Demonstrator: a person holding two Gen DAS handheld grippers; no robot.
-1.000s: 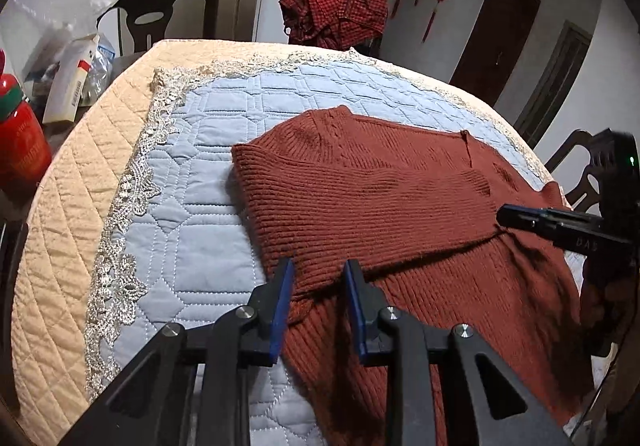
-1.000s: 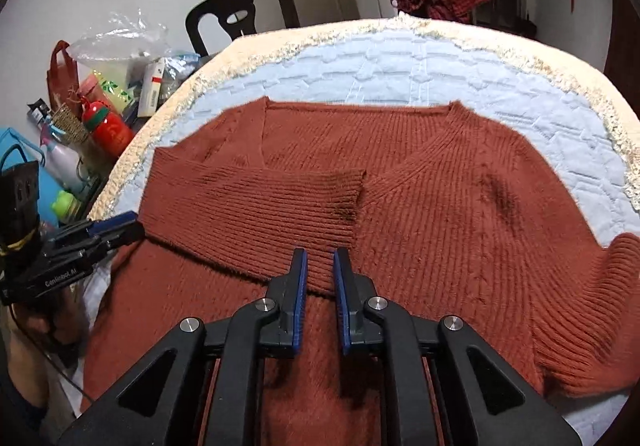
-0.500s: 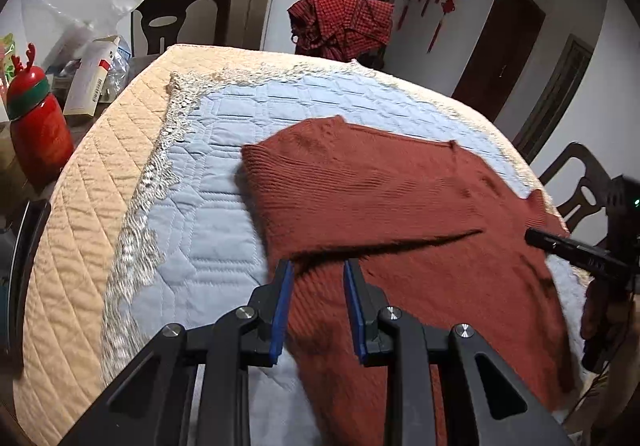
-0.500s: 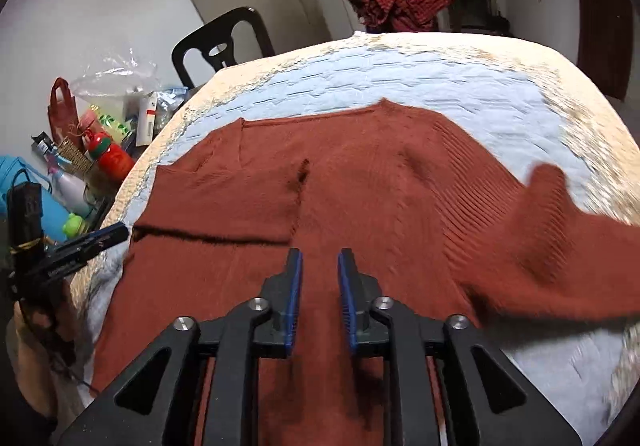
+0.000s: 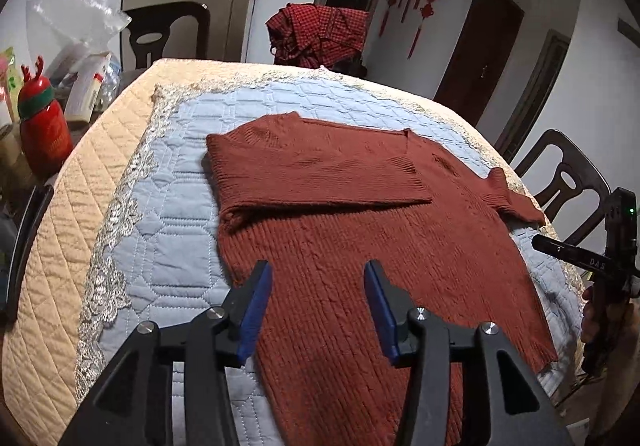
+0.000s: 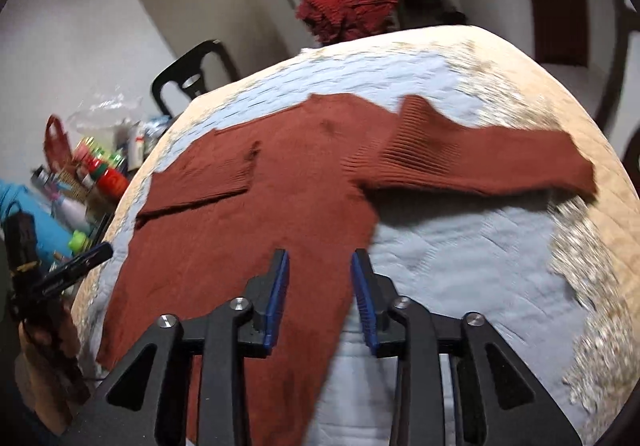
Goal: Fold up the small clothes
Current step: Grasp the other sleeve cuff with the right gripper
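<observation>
A rust-red knitted sweater (image 5: pixel 360 230) lies flat on the blue quilted table cover (image 5: pixel 168 230). One sleeve (image 5: pixel 320 174) is folded across its chest. The other sleeve (image 6: pixel 480 162) stretches out sideways to the right in the right wrist view. My left gripper (image 5: pixel 318 296) hovers over the sweater's lower body, its jaws opening with nothing gripped between them. My right gripper (image 6: pixel 320 278) hangs above the sweater's right side edge (image 6: pixel 352 246), jaws opening too, holding nothing. Each gripper also shows in the other view: the right gripper (image 5: pixel 560 248) at the far right, the left gripper (image 6: pixel 86 258) at the far left.
A red checked garment (image 5: pixel 320 32) hangs on a chair behind the table. Dark chairs (image 5: pixel 568 182) stand around it. A red bottle (image 5: pixel 42 126) and cluttered packets (image 6: pixel 100 162) sit off the table's left side. A beige quilted border (image 5: pixel 60 246) rings the blue cover.
Both grippers have drawn back from the sweater and their jaws have spread apart. The right wrist view has swung to the right, so the outstretched sleeve now lies ahead of it.
</observation>
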